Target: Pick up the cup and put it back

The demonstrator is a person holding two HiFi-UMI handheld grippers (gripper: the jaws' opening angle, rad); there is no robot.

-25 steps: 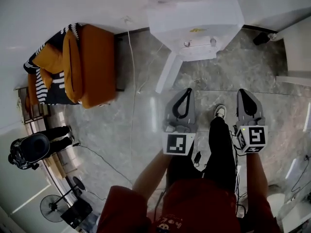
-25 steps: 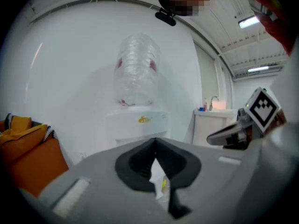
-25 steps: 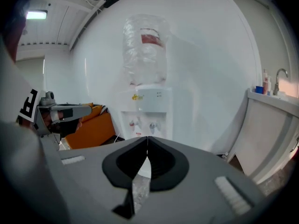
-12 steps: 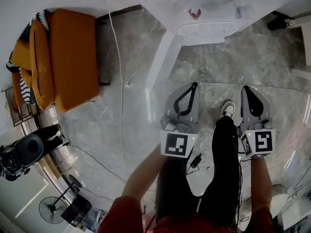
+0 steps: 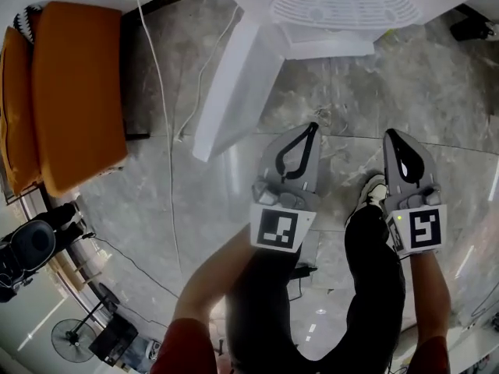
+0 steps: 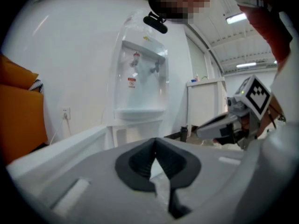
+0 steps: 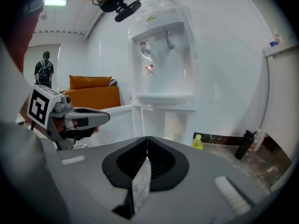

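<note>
No cup shows in any view. A white water dispenser [image 5: 343, 10] stands ahead, its slotted drip tray toward me; it also shows in the left gripper view as the dispenser [image 6: 140, 92] and in the right gripper view as the dispenser [image 7: 163, 64]. My left gripper [image 5: 312, 128] hangs over the marble floor short of it, jaws shut and empty [image 6: 155, 141]. My right gripper [image 5: 390, 134] is level with it to the right, also shut with nothing held [image 7: 147, 139]. Each gripper camera catches the other gripper at its side.
An orange sofa [image 5: 74, 92] fills the left. A white slanted panel [image 5: 226, 92] leans by the dispenser, with a cable [image 5: 156, 92] running down the floor. A black bottle [image 7: 244, 145] and a small yellow-capped bottle [image 7: 198, 141] stand by the wall. A white cabinet [image 6: 205, 106] is right of the dispenser.
Both grippers have sunk together and stayed shut. The head view has dropped too: the dispenser's top has left the frame and its drip tray and the sofa loom larger.
</note>
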